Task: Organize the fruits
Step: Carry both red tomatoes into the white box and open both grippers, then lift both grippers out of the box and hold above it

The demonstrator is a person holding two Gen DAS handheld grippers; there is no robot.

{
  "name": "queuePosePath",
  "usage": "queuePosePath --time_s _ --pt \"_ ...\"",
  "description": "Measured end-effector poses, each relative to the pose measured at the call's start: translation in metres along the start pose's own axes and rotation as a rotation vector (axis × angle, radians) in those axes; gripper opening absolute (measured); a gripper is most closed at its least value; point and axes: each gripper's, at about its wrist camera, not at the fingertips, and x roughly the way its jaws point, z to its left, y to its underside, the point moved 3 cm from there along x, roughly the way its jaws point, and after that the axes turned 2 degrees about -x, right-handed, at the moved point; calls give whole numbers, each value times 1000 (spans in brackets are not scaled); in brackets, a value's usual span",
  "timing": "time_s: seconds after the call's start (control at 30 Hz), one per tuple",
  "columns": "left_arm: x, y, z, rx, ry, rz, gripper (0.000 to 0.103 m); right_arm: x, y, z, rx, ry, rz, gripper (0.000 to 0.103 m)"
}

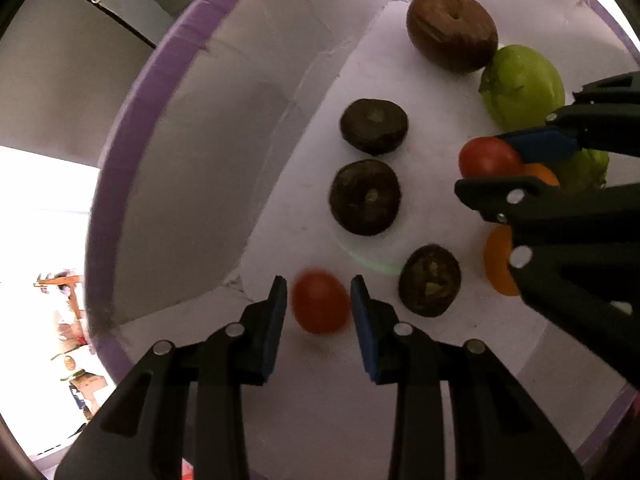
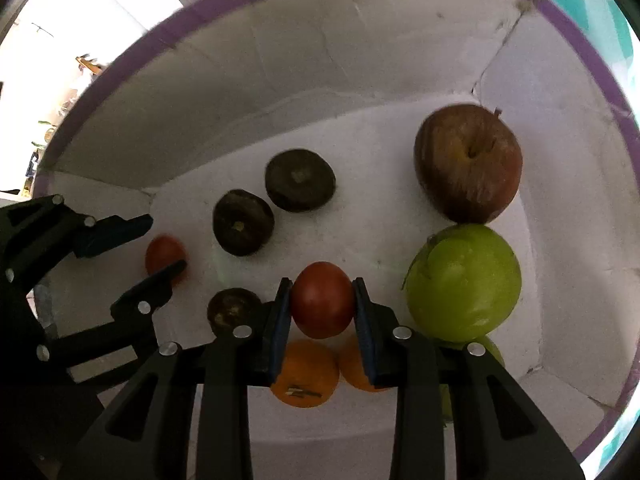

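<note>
White box point(image 2: 360, 80) with purple rim, viewed from above in both wrist views; all fruit lies on its floor.

Left side: the left gripper point(image 1: 319, 312) stands with its jaws parted around a small red tomato point(image 1: 320, 302). A visible gap shows on either side of the fruit, so the pads are not pressing it. In the right wrist view this tomato point(image 2: 162, 252) sits at about 9 o'clock, partly behind the left gripper point(image 2: 164, 244).

Centre: three dark brown round fruits. In the left wrist view they run from 12 o'clock down toward 5 o'clock of the left gripper: the far one point(image 1: 374, 126), the middle one point(image 1: 365, 197), the near one point(image 1: 430, 280). The far and middle ones lie just beside each other.

Right of centre: the right gripper point(image 2: 322, 306) is closed upon a second red tomato point(image 2: 322, 304), both blue pads touching its sides. Below it, at 6 o'clock, lie two oranges point(image 2: 306, 372), close together, partly hidden by the fingers.

Right side: a brown-red apple point(image 2: 468, 162) at about 2 o'clock, stem up, touching a green fruit point(image 2: 464, 282) at 3 o'clock directly beneath it. A further green fruit shows behind the right finger; detail cannot be determined.
</note>
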Motion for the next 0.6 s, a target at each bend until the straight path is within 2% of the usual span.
queuePosePath --time_s 0.17,0.3,0.33,0.37,0.43,0.57,0.6 --pt "-1 1 6 -21 7 -4 34 4 -5 0 6 -6 20 31" --pt "-6 3 3 -19 20 -23 51 0 -7 -2 20 -11 9 34" --pt "-10 4 2 -16 20 -30 55 -2 -7 -4 24 -14 4 36" --pt "-12 4 2 -15 22 -38 57 -3 -8 -4 28 -13 0 43" --pt "-17 5 0 -13 27 -52 60 -5 -8 -5 32 -18 -9 50" --pt "-28 7 0 -31 61 -89 61 -15 -5 -7 35 -4 -48 53" --pt "-36 9 3 -41 79 -123 61 -20 -5 -6 40 -1 -63 54"
